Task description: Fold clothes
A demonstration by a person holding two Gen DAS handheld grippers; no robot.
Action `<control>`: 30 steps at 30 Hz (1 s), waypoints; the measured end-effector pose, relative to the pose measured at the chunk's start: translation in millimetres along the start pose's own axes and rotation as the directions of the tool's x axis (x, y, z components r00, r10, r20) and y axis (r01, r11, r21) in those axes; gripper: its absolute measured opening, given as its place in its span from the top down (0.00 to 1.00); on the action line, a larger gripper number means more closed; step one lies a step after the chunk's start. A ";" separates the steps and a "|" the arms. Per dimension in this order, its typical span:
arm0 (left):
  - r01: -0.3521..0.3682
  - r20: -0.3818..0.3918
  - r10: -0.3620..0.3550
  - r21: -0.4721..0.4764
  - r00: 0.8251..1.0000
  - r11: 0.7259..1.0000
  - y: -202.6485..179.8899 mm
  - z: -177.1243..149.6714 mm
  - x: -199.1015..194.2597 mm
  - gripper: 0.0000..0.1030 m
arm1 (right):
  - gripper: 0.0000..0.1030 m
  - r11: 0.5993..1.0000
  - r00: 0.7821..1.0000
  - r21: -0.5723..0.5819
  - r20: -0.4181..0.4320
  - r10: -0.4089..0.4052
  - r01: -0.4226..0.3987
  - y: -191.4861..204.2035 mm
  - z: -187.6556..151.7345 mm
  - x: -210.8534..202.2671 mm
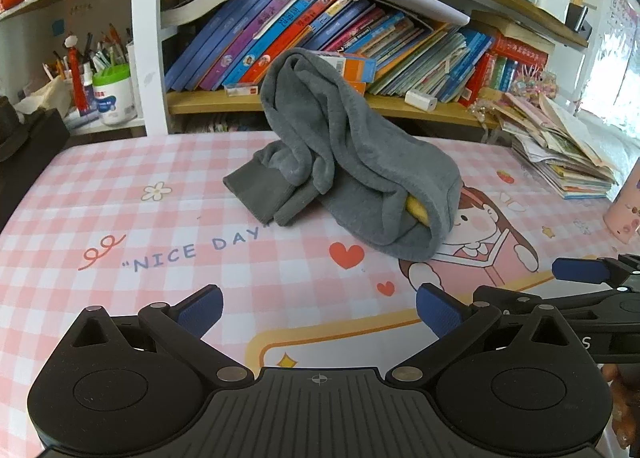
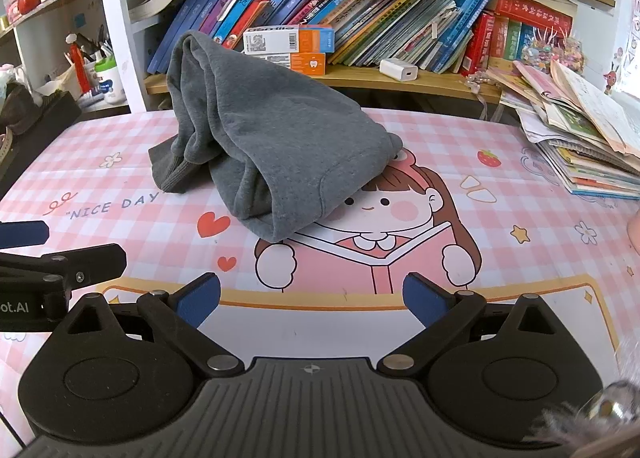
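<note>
A grey garment [image 1: 344, 146] is seen in a lumpy heap in the middle of the pink checked table mat [image 1: 120, 218]. It is not folded yet. Its long side is stretched from the far left, where it is piled high near the bookshelf [image 1: 400, 102], down to the near right, where an open end is turned toward the grippers. The left gripper [image 1: 319, 308] is held wide open with nothing in it. The right gripper [image 2: 311, 300] is also held wide open and empty. Both are kept back from the cloth, not touching it. The open end seems nearer to the right gripper, so it can probably be reached first from that side.
</note>
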State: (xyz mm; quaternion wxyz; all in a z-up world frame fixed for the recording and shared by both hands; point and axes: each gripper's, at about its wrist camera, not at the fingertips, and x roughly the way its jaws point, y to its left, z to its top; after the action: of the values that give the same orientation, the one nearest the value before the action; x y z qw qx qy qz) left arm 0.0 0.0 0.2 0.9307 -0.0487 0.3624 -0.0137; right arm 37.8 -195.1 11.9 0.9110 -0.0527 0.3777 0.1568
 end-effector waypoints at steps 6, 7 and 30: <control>-0.005 -0.015 0.004 -0.016 1.000 1.000 1.2 1.5 -0.1 0.00 | 0.04 1.000 1.000 0.001 -0.003 0.002 -0.002 0.7 -0.1 1.0; -0.004 -0.011 0.004 -0.016 1.000 1.000 1.3 0.8 -0.4 0.00 | 0.04 1.000 1.000 0.001 -0.003 0.002 -0.002 0.8 -0.1 1.1; -0.010 -0.022 0.009 -0.022 1.000 1.000 2.8 -1.1 1.3 0.00 | 0.04 1.000 1.000 0.000 0.002 0.004 -0.004 -0.1 0.1 -0.2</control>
State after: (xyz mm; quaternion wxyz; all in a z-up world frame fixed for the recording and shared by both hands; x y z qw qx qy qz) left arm 0.2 2.6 -1.8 0.9261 -0.0572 0.3730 -0.0058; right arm 37.7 -195.3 12.1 0.9110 -0.0520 0.3771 0.1586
